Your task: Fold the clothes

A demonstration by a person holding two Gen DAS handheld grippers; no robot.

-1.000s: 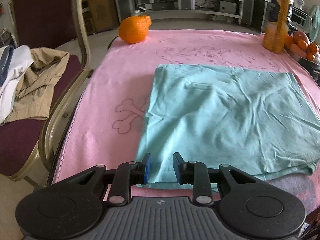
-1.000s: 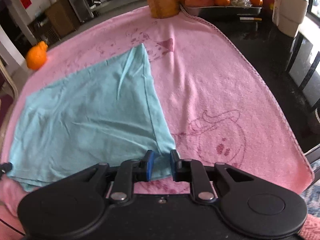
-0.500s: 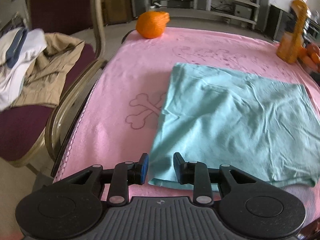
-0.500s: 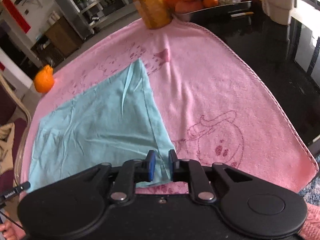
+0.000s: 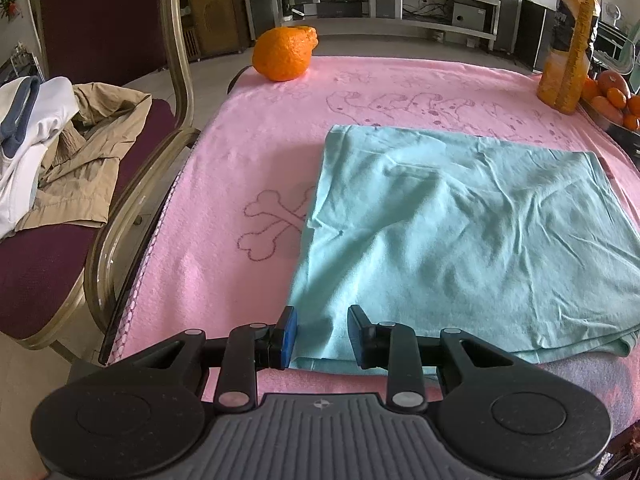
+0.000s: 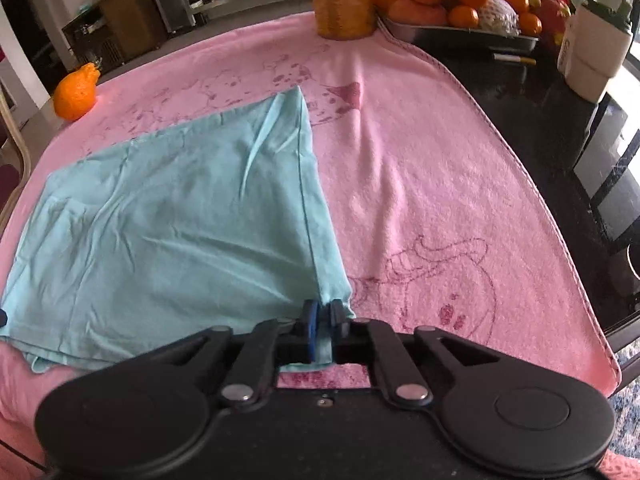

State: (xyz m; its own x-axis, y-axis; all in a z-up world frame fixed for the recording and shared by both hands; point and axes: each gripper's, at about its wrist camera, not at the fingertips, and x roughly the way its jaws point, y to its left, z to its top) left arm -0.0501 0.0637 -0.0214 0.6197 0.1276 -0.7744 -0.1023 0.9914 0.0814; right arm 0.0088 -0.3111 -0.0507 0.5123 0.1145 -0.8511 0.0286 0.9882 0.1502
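A light teal garment point(image 5: 452, 232) lies folded flat on a pink towel point(image 5: 248, 152) that covers the table. My left gripper point(image 5: 321, 334) is open, its jaws on either side of the garment's near left corner. In the right wrist view the same garment point(image 6: 180, 208) spreads to the left. My right gripper point(image 6: 322, 322) is shut on the garment's near right corner.
A large orange fruit point(image 5: 285, 53) sits at the towel's far left corner. A juice bottle point(image 5: 568, 40) and a tray of fruit point(image 6: 460, 12) stand at the far right. A chair point(image 5: 80, 128) with piled clothes stands left of the table. A white cup point(image 6: 596, 48) stands on the dark tabletop.
My right gripper has closed onto the garment's near right corner. My left gripper has stayed open at the near left corner, with the view shifting slightly.
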